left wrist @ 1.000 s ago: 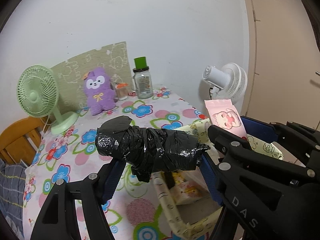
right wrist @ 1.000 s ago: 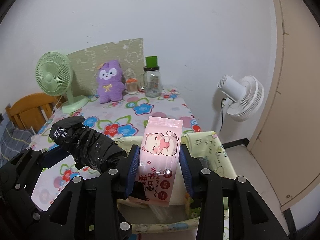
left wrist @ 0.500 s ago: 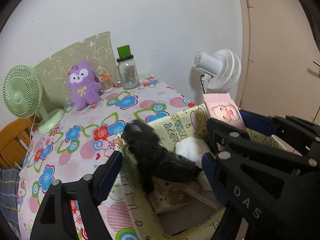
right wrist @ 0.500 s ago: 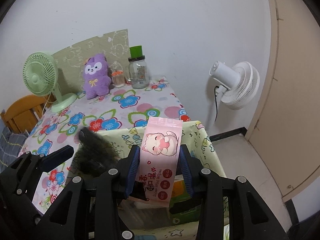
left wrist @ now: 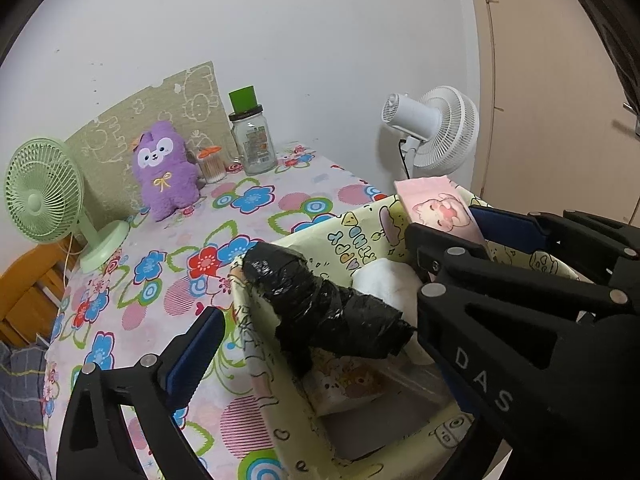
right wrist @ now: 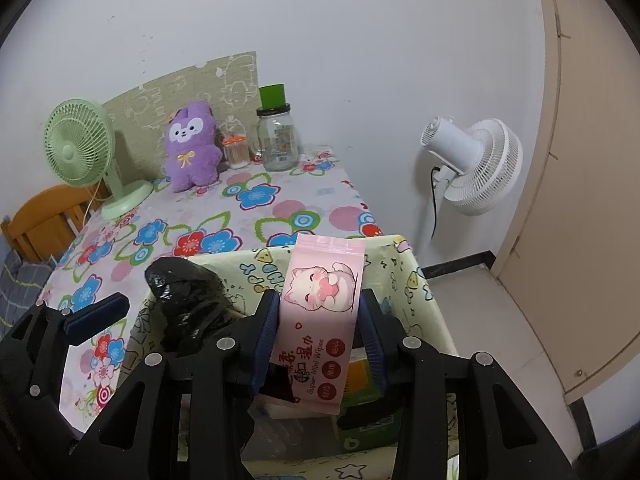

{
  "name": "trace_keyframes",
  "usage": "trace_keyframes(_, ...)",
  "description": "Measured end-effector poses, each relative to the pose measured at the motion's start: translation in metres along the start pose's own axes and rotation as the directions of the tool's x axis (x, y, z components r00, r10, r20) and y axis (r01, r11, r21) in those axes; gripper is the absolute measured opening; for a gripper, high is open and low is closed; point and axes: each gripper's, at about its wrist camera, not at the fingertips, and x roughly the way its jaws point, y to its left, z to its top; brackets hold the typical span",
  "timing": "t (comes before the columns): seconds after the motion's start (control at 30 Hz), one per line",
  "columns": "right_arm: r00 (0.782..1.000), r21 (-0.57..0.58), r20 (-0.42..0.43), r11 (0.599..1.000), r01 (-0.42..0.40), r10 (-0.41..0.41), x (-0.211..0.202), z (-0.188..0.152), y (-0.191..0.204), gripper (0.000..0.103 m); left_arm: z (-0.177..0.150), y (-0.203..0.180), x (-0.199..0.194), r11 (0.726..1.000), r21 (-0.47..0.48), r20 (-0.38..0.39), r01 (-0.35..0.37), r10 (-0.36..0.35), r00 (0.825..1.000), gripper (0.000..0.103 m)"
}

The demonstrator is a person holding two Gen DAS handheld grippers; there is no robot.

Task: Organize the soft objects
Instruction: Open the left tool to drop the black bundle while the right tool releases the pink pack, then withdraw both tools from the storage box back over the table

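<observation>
Black bundle (left wrist: 326, 310): lay in yellow fabric bin (left wrist: 362, 232), left gripper (left wrist: 316, 336) jaws just opened wide, clear of it. Pink wipes pack (right wrist: 320, 312): clamped in right gripper (right wrist: 320, 344) jaws, at 3 o'clock of bundle.

- Black bundle (left wrist: 324, 312), between the spread fingers of the left gripper (left wrist: 316, 344): thin plastic film, crinkled, glossy.
- Wipes pack (right wrist: 320, 316), pinched in the right gripper (right wrist: 320, 336): smooth printed plastic film, soft sheen.
- Both grippers: black matt hard plastic, metal rivet heads, blue matt pads (left wrist: 192, 352).
- Storage bin (left wrist: 360, 236), beneath both grippers: pale yellow printed fabric, soft, creased walls.
- Tablecloth (left wrist: 256, 208), ahead of the grippers: flowered, smooth with slight sheen.
- Plush toy (left wrist: 164, 168), far end: purple fleecy pile.
- Jar (left wrist: 254, 144): clear glass, green plastic cap.
- Green fan (left wrist: 44, 196) and white fan (left wrist: 432, 132): smooth plastic.
- Chair (right wrist: 48, 216), left of table: varnished wood.
</observation>
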Motion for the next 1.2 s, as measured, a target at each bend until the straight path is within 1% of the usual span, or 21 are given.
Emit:
trace_keyframes(0.13,1.0,-0.012,-0.002,1.0,-0.016,0.016,-0.002,-0.001,0.007,0.049,-0.002,0.006,-0.006,1.0,-0.012,0.011,0.003,-0.003,1.0,0.103)
trace_keyframes(0.2,1.0,-0.022,-0.003,1.0,-0.02,0.02,-0.005,-0.002,0.012,0.061,-0.003,0.008,-0.008,1.0,-0.017,0.015,0.004,-0.003,1.0,0.103)
trace_keyframes(0.4,1.0,-0.034,0.01,0.999,-0.018,0.018,-0.013,-0.004,0.025,0.072,-0.007,0.019,-0.018,0.999,-0.033,0.026,-0.02,0.021,0.999,0.103)
trace_keyframes(0.7,0.999,-0.049,0.038,0.998,-0.031,0.032,-0.032,-0.006,0.049,0.08,-0.018,0.041,-0.038,0.997,-0.066,0.05,-0.043,0.047,0.998,0.103)
trace_keyframes(1.1,0.996,-0.089,0.072,0.995,-0.043,0.049,-0.054,-0.009,0.084,0.082,-0.034,0.077,-0.067,0.989,-0.13,0.088,-0.066,0.078,0.993,0.103)
trace_keyframes(1.2,0.995,-0.095,0.082,0.994,-0.047,0.055,-0.059,-0.009,0.093,0.085,-0.04,0.087,-0.075,0.986,-0.151,0.098,-0.075,0.091,0.991,0.103)
